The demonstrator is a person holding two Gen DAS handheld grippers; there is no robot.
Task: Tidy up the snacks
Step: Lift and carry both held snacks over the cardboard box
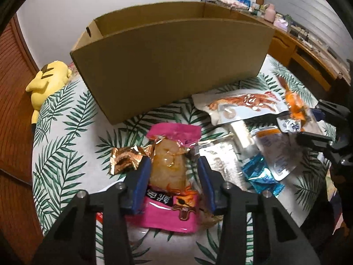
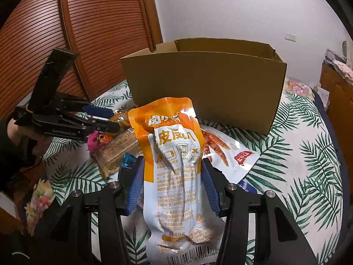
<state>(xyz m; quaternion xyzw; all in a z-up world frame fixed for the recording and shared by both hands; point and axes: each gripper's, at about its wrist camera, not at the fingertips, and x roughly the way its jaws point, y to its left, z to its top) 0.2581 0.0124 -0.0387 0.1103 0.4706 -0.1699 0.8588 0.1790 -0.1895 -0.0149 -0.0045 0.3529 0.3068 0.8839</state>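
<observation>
My left gripper straddles a pink snack packet with a clear window, lying on the leaf-print cloth; its blue pads touch the packet's sides. My right gripper is shut on an orange and white snack pouch and holds it upright above the cloth. An open cardboard box stands behind the snacks; it also shows in the right wrist view. The left gripper shows at the left of the right wrist view.
More snacks lie on the cloth: a gold wrapper, a white pouch with red strips, a blue wrapper, silver packets. A yellow plush toy lies far left. A wooden desk stands at right.
</observation>
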